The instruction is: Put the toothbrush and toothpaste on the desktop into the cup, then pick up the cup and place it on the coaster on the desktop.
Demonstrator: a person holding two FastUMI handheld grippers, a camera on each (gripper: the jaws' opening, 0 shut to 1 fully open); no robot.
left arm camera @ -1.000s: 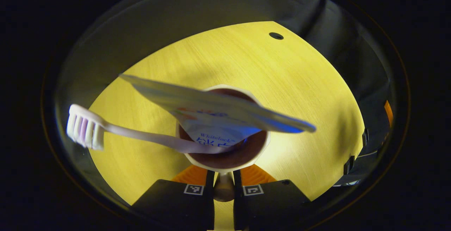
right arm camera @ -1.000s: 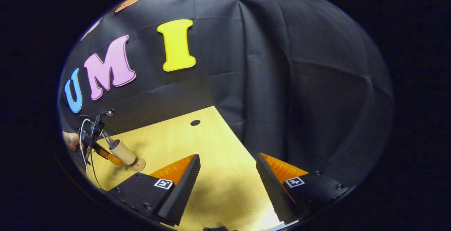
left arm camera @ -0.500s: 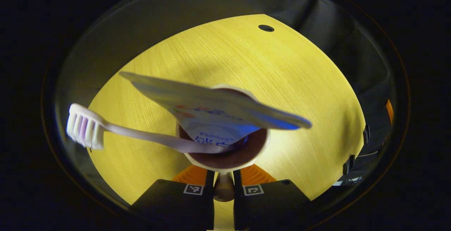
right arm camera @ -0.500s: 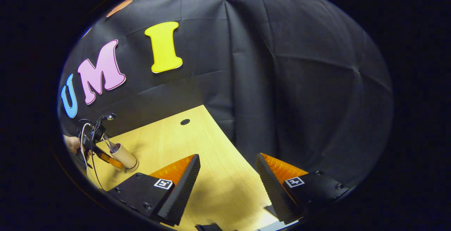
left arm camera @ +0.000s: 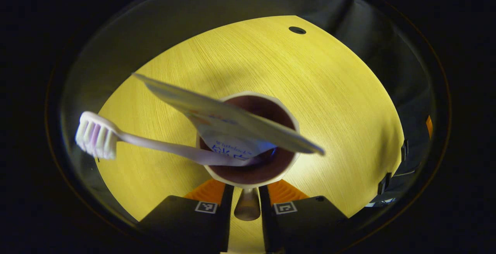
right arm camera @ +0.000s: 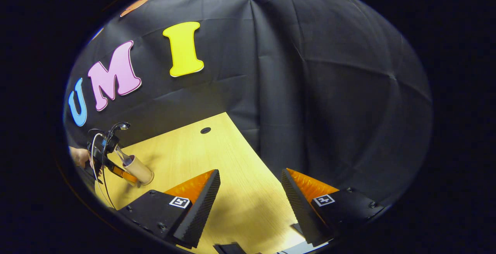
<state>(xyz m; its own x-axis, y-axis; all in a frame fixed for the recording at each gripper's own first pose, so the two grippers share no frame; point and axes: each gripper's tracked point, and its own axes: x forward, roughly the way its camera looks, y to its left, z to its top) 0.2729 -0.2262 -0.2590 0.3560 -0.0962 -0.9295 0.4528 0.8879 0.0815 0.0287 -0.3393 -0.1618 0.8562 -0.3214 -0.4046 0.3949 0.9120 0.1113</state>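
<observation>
Over the desktop (left arm camera: 341, 91), left gripper (left arm camera: 247, 207) clamps the cup (left arm camera: 248, 137) by its near wall; toothbrush (left arm camera: 116, 139) and toothpaste (left arm camera: 232, 120) lean out left. Cup looks about seated, coaster hidden beneath. Right gripper (right arm camera: 250, 203) hangs wide, holding nothing, well apart.

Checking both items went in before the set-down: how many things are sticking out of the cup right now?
2. The toothpaste lies across the cup mouth; the toothbrush leans out toward the view's left, bristle end clear of the rim. Anything deeper inside is hidden.
</observation>
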